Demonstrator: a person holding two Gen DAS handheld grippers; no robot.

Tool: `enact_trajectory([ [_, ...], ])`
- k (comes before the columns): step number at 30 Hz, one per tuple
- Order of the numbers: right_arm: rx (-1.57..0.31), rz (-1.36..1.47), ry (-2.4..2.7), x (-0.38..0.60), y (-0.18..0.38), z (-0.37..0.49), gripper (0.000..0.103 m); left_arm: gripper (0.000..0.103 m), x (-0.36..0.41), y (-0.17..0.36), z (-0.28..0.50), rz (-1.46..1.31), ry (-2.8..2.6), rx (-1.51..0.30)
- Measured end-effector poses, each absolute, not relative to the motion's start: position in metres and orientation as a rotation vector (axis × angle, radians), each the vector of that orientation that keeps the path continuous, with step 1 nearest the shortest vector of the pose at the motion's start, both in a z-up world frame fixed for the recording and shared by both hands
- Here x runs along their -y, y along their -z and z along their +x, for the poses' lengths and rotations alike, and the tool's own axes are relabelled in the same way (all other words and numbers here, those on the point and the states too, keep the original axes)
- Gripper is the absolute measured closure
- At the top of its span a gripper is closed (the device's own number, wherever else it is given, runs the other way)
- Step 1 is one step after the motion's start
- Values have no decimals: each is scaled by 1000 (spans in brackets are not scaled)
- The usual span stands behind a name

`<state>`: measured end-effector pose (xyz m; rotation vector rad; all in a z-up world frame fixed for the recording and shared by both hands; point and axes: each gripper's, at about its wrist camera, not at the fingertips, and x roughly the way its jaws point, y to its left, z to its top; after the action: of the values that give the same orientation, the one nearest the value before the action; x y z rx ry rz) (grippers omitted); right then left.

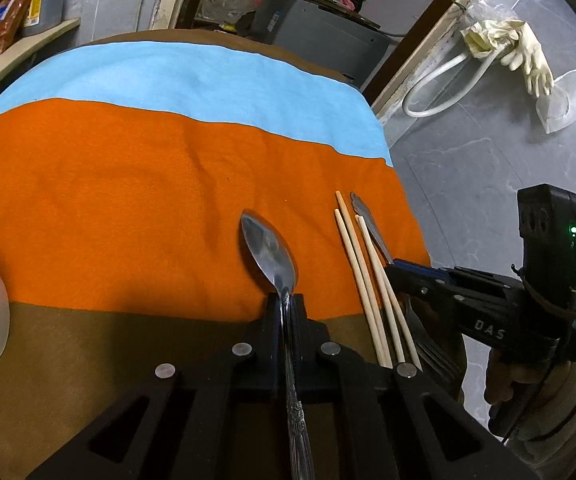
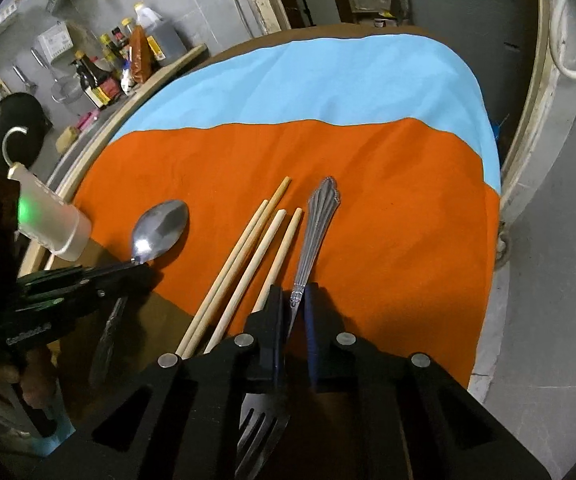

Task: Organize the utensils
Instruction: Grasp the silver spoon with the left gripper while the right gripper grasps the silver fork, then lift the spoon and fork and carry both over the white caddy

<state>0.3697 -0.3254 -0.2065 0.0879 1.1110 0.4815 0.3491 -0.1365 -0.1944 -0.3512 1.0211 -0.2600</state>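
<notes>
Our left gripper [image 1: 285, 304] is closed on the spoon [image 1: 269, 250] at its neck, with the bowl over the orange part of the cloth [image 1: 127, 184]. Right of the spoon lie four chopsticks [image 2: 243, 256] on the cloth. Just right of them, our right gripper [image 2: 292, 300] stands a little open around the fork [image 2: 312, 232], whose handle points away.

1. Shiny polished metal spoon [image 1: 269, 250], bowl mirror-smooth, handle embossed.
2. Dull grey metal fork [image 2: 316, 220], ridged ornate handle.
3. Pale, matt bare-wood chopsticks [image 2: 247, 256].
4. Matt orange-and-blue felt-like cloth [image 1: 127, 184], slightly creased.
5. Matt black plastic gripper fingers [image 1: 273, 320].
</notes>
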Motion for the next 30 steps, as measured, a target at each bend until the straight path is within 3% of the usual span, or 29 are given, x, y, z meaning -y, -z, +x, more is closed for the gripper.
enact_trajectory([
  [12, -1021, 183, -354, 337, 187, 334, 99, 100, 123, 157, 317, -284, 282, -883],
  [30, -631, 300, -256, 317, 89, 265, 99, 100, 78, 73, 263, -246, 352, -625],
])
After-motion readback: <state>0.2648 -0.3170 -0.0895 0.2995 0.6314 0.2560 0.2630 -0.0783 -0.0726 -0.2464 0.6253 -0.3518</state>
